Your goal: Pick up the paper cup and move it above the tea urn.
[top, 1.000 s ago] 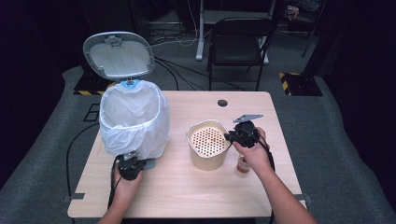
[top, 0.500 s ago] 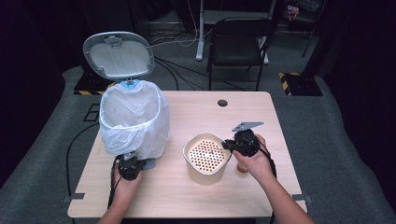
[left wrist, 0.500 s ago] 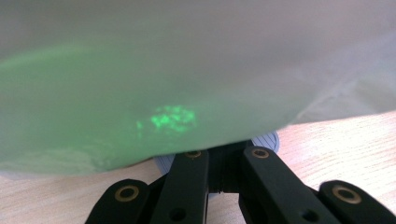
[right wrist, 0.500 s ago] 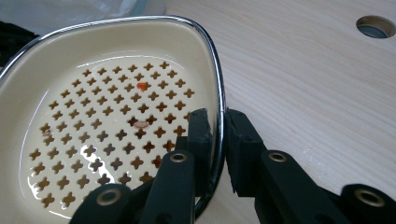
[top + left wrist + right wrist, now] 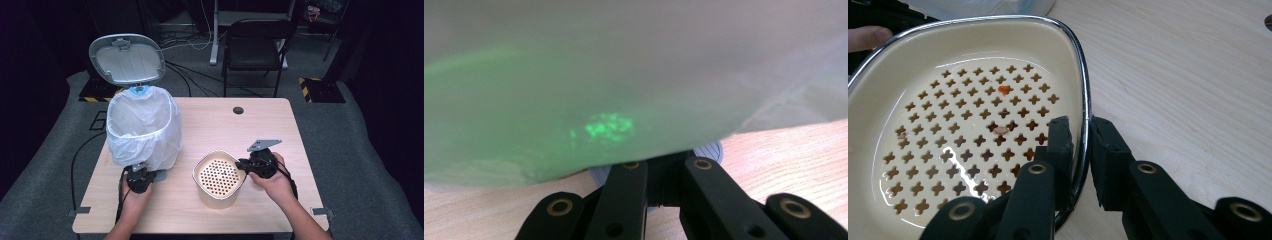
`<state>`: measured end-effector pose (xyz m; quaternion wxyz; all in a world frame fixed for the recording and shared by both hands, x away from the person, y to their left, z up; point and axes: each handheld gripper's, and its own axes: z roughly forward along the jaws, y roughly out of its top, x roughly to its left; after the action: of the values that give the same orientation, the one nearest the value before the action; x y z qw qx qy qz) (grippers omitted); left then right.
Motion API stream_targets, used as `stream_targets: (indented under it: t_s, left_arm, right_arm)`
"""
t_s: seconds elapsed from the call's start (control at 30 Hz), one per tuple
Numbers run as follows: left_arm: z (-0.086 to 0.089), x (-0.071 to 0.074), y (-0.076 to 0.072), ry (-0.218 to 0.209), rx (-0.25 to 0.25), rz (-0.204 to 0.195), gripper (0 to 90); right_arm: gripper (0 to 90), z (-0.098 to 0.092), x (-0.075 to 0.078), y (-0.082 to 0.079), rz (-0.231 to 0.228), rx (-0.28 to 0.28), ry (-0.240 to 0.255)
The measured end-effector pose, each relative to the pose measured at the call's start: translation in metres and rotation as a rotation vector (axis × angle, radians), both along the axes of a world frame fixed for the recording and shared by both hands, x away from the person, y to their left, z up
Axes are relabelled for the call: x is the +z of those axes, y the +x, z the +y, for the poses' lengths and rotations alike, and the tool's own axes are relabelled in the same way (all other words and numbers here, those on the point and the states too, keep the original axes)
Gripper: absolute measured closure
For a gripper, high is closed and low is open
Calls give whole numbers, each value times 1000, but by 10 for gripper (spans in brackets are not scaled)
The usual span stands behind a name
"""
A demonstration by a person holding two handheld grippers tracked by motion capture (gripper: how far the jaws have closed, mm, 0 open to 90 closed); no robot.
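A: Take the lined bin (image 5: 143, 131) as landmark. What do you have, largest item first?

B: I have the bin at the table's (image 5: 210, 125) left, lid (image 5: 127, 59) up. To its right, near the front edge, stands the cream strainer container (image 5: 218, 178), perforated insert on top.

A: Hazards from here?

B: I judge two. The container is held by one rim point only, so it could tip or slip out if I lift or tilt it toward the bin; a few wet scraps (image 5: 1004, 90) on the insert could then fall beside the bin.

A: Jaw states?

B: My right gripper (image 5: 1083, 135) pinches the container's chrome rim, one pad inside, one outside. My left gripper (image 5: 661, 175), at the bin's base, has its jaws pressed together on the pedal (image 5: 709, 152) under the liner.
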<state>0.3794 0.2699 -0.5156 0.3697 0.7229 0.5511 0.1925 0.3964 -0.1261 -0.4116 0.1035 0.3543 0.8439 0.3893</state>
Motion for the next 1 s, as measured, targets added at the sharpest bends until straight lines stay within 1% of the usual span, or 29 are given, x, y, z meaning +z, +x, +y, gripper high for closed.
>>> stream_targets:
  t_s: [0.03, 0.07, 0.1, 0.13, 0.17, 0.23, 0.27, 0.3, 0.37, 0.4, 0.43, 0.47, 0.5, 0.53, 0.57, 0.6, 0.63, 0.67, 0.73, 0.77, 0.83, 0.87, 1.0]
  left_arm:
    - [0, 0, 0, 3, 1, 0, 900]
    - [0, 0, 0, 2, 1, 0, 900]
    - [0, 0, 0, 0, 2, -1, 900]
    - [0, 0, 0, 0, 2, -1, 900]
    - [0, 0, 0, 1, 1, -1, 900]
    - [0, 0, 0, 1, 1, -1, 900]
    - [0, 0, 0, 2, 1, -1, 900]
    - [0, 0, 0, 1, 1, -1, 900]
    - [0, 0, 0, 1, 1, -1, 900]
    - [0, 0, 0, 2, 1, -1, 900]
    - [0, 0, 0, 2, 1, -1, 900]
    - [0, 0, 0, 1, 1, -1, 900]
    - [0, 0, 0, 1, 2, -1, 900]
    - [0, 0, 0, 0, 1, 0, 900]
    - [0, 0, 0, 0, 1, 0, 900]
    - [0, 0, 0, 2, 1, 0, 900]
    - [0, 0, 0, 2, 0, 1, 900]
    - [0, 0, 0, 3, 1, 0, 900]
    - [0, 0, 0, 0, 3, -1, 900]
    - [0, 0, 0, 0, 3, -1, 900]
    - [0, 0, 0, 1, 3, 0, 900]
    - [0, 0, 0, 1, 2, 0, 900]
    - [0, 0, 0, -1, 1, 0, 900]
  right_arm:
    - [793, 0, 0, 0, -4, 6, -4]
    - [760, 1, 1, -1, -5, 4, -5]
    - [682, 0, 5, -2, -23, -2, 21]
    - [657, -1, 8, -3, -34, -5, 25]
    - [657, -1, 8, -3, -34, -5, 25]
    - [584, -4, 15, -5, -67, -26, 39]
    - [551, -5, 18, -5, -73, -38, 49]
    - [504, -9, 22, -5, -83, -43, 63]
    - [423, -13, 26, -6, -86, -60, 91]
    - [331, -20, 29, -6, -90, -84, 122]
    - [331, -20, 29, -6, -90, -84, 122]
    - [311, -23, 29, -6, -92, -94, 125]
    - [282, -26, 28, -6, -101, -113, 114]
    - [266, -32, 26, -8, -115, -134, 90]
    - [246, -34, 25, -9, -108, -137, 92]
    - [246, -34, 25, -9, -108, -137, 92]
    - [238, -40, 23, -10, -103, -147, 111]
    - [238, -40, 23, -10, -103, -147, 111]
    - [302, -45, 21, -13, -115, -155, 114]
    - [318, -50, 18, -14, -126, -166, 111]
    - [327, -52, 17, -15, -134, -173, 105]
    - [378, -57, 13, -16, -154, -175, 84]
    - [388, -63, 7, -20, -148, -184, 77]
